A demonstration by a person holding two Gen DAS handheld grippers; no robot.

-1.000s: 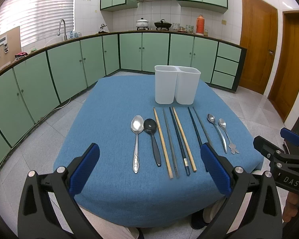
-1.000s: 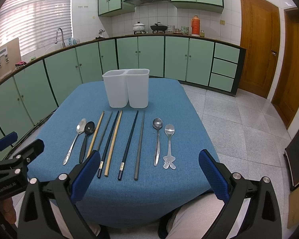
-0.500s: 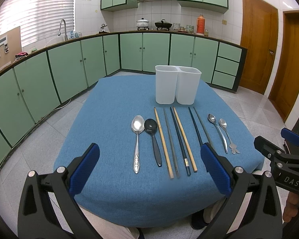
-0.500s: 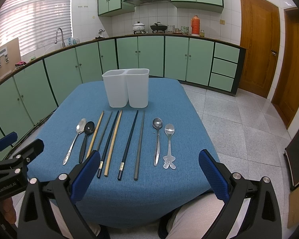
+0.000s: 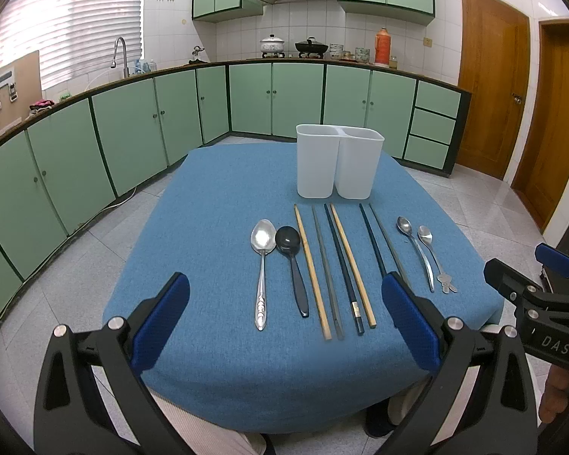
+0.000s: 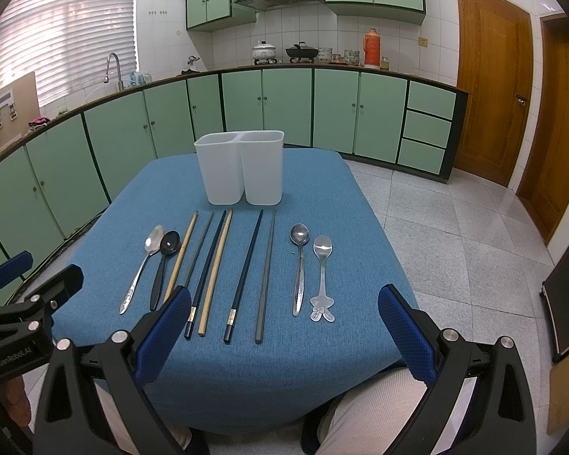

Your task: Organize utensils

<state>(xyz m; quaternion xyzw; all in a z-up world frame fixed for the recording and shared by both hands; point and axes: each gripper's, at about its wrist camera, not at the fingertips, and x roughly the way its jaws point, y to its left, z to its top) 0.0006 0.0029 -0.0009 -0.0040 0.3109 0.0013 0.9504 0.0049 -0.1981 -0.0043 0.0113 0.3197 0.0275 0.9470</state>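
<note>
A white two-compartment holder (image 5: pixel 339 159) (image 6: pixel 242 167) stands at the far middle of the blue-clothed table (image 5: pixel 208 208) (image 6: pixel 322 182). In front of it lie in a row a large silver spoon (image 5: pixel 262 261) (image 6: pixel 142 265), a black spoon (image 5: pixel 292 261) (image 6: pixel 165 261), several chopsticks (image 5: pixel 335 269) (image 6: pixel 223 269), a small silver spoon (image 5: pixel 415 250) (image 6: pixel 299 261) and a spoon with a rabbit handle (image 5: pixel 434 258) (image 6: pixel 323 273). My left gripper (image 5: pixel 284 322) and right gripper (image 6: pixel 284 326) are open and empty, held above the table's near edge.
Green cabinets (image 5: pixel 132 132) run along the left and back under a counter with a sink tap (image 5: pixel 119 53), pots and a red flask (image 5: pixel 381 45). Wooden doors (image 5: pixel 493 76) stand on the right. Tiled floor surrounds the table.
</note>
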